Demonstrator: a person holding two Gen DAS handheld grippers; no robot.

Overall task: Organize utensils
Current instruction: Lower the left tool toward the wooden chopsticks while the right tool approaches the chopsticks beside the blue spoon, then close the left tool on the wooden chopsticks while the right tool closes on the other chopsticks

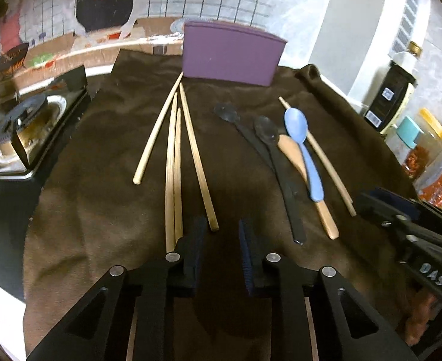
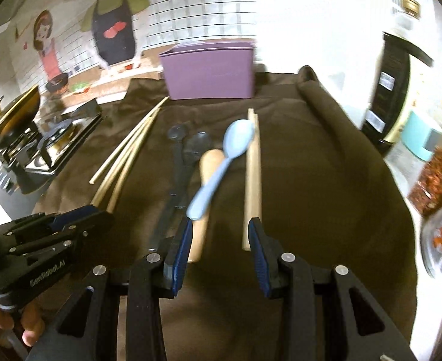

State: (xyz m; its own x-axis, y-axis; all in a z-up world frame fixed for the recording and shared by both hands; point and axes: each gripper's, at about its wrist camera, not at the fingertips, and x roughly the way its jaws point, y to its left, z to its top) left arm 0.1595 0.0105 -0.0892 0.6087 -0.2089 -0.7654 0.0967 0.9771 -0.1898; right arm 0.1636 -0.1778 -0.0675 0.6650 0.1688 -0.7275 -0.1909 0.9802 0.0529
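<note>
Utensils lie on a brown cloth (image 1: 100, 210) in front of a purple box (image 1: 230, 54). Several wooden chopsticks (image 1: 172, 165) fan out at the left. My left gripper (image 1: 221, 237) hovers over their near ends, jaws narrowly apart, pressing on nothing. To the right lie two black spoons (image 1: 269, 138), a wooden spoon (image 1: 299, 162), a blue spoon (image 1: 302, 141) across it, and one more chopstick (image 1: 320, 156). My right gripper (image 2: 219, 234) stands open above the near ends of the wooden spoon (image 2: 203, 180) and that chopstick (image 2: 251, 180), gripping neither.
A gas stove (image 1: 25, 126) sits at the cloth's left edge. At the right stand a dark carton (image 1: 389, 96) and jars (image 1: 425, 138) with food. The cloth bunches into a fold (image 2: 311, 90) at the back right. A hand (image 2: 25, 331) holds the left gripper.
</note>
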